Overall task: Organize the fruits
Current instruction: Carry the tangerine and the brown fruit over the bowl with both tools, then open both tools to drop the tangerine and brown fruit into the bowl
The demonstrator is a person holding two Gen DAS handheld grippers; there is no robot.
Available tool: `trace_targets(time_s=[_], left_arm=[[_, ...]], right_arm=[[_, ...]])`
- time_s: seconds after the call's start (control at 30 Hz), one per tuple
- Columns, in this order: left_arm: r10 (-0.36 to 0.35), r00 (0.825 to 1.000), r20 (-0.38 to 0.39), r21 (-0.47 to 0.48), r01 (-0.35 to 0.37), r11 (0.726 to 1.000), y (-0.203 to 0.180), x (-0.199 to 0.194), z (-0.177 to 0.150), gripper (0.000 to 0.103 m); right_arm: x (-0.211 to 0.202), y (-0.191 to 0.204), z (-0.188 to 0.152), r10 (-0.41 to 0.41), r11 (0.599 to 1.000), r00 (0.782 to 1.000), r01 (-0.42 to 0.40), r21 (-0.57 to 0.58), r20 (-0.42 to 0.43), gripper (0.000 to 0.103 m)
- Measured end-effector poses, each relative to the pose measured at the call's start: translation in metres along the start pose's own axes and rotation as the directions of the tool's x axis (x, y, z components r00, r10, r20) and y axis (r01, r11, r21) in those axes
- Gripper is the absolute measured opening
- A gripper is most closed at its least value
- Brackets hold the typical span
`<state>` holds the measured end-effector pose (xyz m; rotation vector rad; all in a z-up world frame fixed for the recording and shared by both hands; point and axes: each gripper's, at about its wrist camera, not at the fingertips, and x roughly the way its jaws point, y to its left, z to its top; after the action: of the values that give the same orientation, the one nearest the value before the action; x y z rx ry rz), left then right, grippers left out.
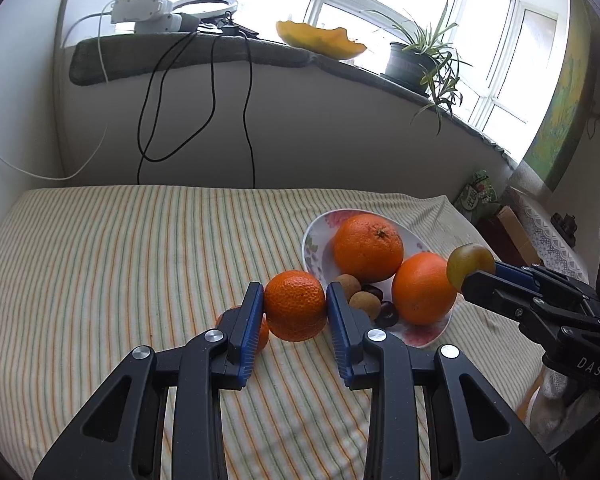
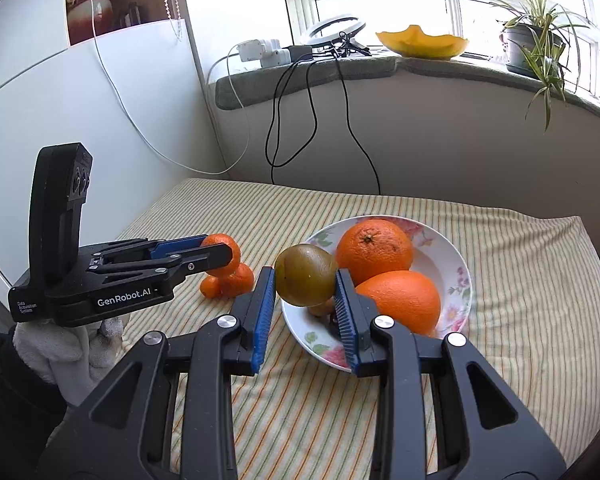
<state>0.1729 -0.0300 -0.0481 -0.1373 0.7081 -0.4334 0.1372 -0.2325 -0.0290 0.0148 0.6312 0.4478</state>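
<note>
My left gripper (image 1: 295, 308) is shut on a mandarin (image 1: 296, 305), held just left of the floral plate (image 1: 318, 236). More mandarins (image 2: 236, 280) lie on the cloth below it. My right gripper (image 2: 305, 284) is shut on a green-brown round fruit (image 2: 305, 274), held above the plate's (image 2: 458, 276) near-left rim. The plate holds two large oranges (image 2: 374, 246) (image 2: 400, 298) and several small brown fruits (image 1: 364, 300). The right gripper also shows in the left wrist view (image 1: 476, 272), and the left gripper in the right wrist view (image 2: 216, 254).
A striped cloth (image 1: 140, 260) covers the table. A white wall with hanging cables (image 1: 204, 100) stands behind. The windowsill holds a yellow dish (image 2: 422, 44), a potted plant (image 2: 534, 44) and a ring light (image 2: 334, 32). Table edges fall off right and front.
</note>
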Motion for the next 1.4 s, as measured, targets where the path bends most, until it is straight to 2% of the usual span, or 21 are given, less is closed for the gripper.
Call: trace_targets(time_s=[0.33, 0.67, 1.4], left_arm=[[-0.026, 0.999, -0.026, 0.016, 0.026, 1.000, -0.022, 0.025, 0.005, 0.031], [-0.025, 0.999, -0.040, 0.024, 0.026, 0.999, -0.030, 0.041, 0.010, 0.031], [-0.028, 0.999, -0.045, 0.048, 0.030, 0.998, -0.039, 0.050, 0.013, 0.031]], right_arm=[[0.005, -0.054, 0.005, -0.074, 0.996, 0.997, 0.075, 0.042, -0.007, 0.031], [0.029, -0.089, 0.014, -0.096, 0.993, 0.995, 0.098, 0.070, -0.039, 0.031], [0.060, -0.101, 0.018, -0.074, 0.993, 0.993, 0.082, 0.083, -0.095, 0.031]])
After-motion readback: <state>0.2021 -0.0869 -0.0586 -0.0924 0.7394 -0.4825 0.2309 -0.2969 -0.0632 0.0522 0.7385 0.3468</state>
